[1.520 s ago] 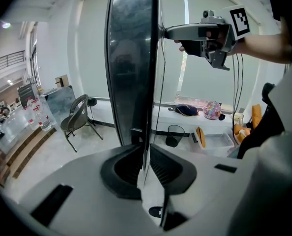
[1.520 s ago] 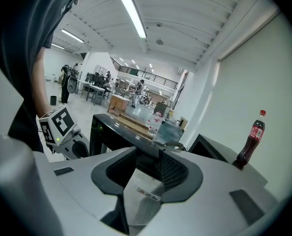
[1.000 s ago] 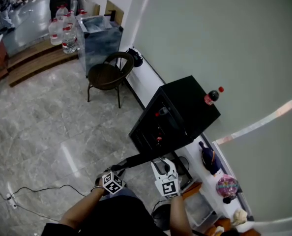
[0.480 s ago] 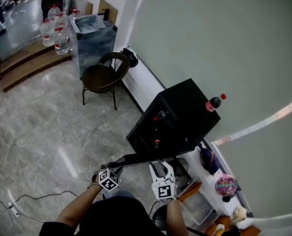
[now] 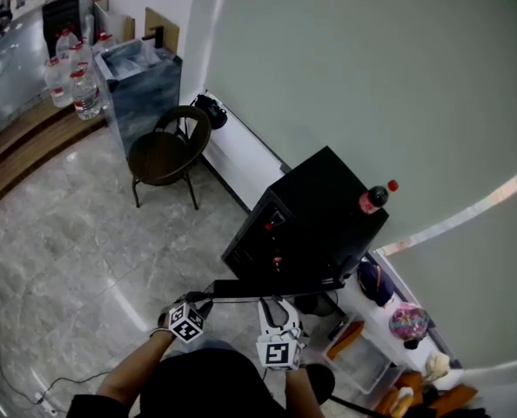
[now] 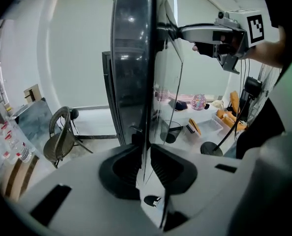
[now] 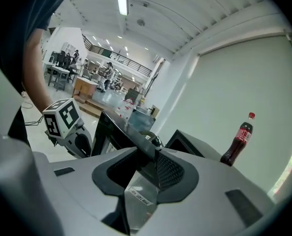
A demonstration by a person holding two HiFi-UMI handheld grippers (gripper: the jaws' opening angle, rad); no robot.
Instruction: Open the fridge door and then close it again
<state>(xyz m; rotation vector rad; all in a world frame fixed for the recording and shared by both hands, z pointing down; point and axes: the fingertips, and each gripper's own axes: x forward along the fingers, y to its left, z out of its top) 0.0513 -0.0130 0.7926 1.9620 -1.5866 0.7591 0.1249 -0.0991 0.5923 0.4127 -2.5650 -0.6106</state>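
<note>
The fridge (image 5: 328,203) is stood on the floor against the wall, and its door (image 5: 267,287) is swung wide, seen edge-on between the fridge and the person. The left tongs (image 5: 204,301) are nearly closed and clamped on the door's free upright edge. The right tongs (image 5: 276,303), whose jaws have just been closing, are gripped on its top edge, nearer the hinge. The open fridge lies beyond the door from both tongs, so closing is judged to call for a push away from the person, led by the left tongs.
</note>
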